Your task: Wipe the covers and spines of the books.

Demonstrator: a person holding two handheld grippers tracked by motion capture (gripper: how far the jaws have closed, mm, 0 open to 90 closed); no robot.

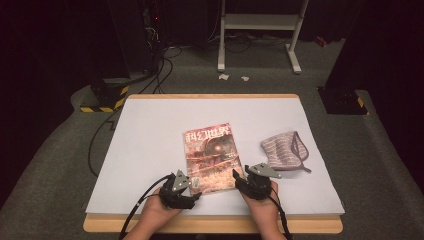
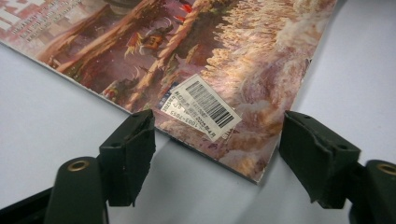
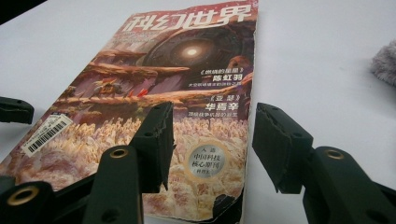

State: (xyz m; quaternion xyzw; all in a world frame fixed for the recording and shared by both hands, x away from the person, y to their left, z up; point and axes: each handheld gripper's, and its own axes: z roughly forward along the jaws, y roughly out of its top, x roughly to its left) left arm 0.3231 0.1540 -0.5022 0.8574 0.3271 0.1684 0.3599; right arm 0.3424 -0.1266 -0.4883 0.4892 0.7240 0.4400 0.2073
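High view: glossy magazine w/ reddish sci-fi cover art [image 1: 211,157] lies flat mid-front on the pale grey surface [image 1: 150,150]; left gripper [image 1: 192,187] at its near-left corner, right gripper [image 1: 241,179] at its near-right corner; striped grey knitted pouch [image 1: 285,151] lies apart to the right. Left gripper view: gripper released, jaws spread either side of the corner w/ white barcode sticker [image 2: 201,106], pads not pressing. Right gripper view: gripper released; one jaw over the cover, the other over the surface beside the mag's edge.
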